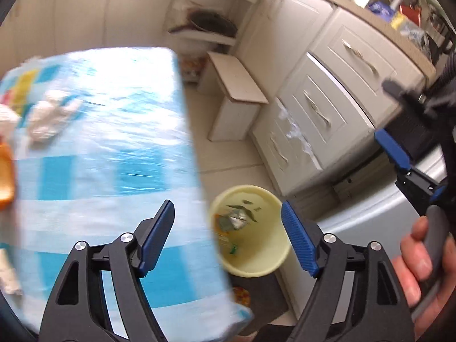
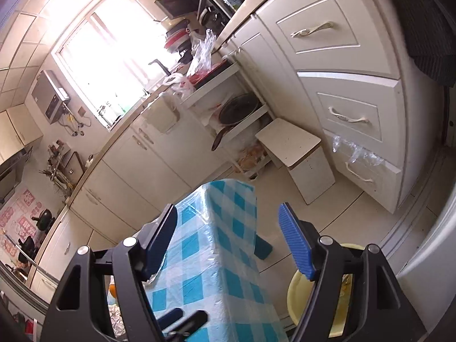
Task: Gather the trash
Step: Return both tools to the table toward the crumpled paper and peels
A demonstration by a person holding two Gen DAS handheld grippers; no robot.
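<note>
My left gripper (image 1: 228, 228) is open and empty, above the table edge and a pale yellow trash bin (image 1: 250, 265) on the floor. The bin holds crumpled wrappers (image 1: 235, 221). On the blue checked table (image 1: 114, 142) lie crumpled white tissues (image 1: 48, 119) and an orange object (image 1: 5, 176) at the far left. My right gripper (image 2: 228, 242) is open and empty, held high over the table's end (image 2: 225, 228); the bin (image 2: 296, 293) shows partly behind its right finger. The right gripper also shows at the right of the left wrist view (image 1: 404, 156), held by a hand.
White drawers (image 1: 327, 94) line the right wall. A small white stool (image 1: 236, 94) stands on the floor beyond the table. Open shelves with a dark pan (image 2: 239, 108) stand at the back. A fridge side (image 1: 384, 213) is at the right.
</note>
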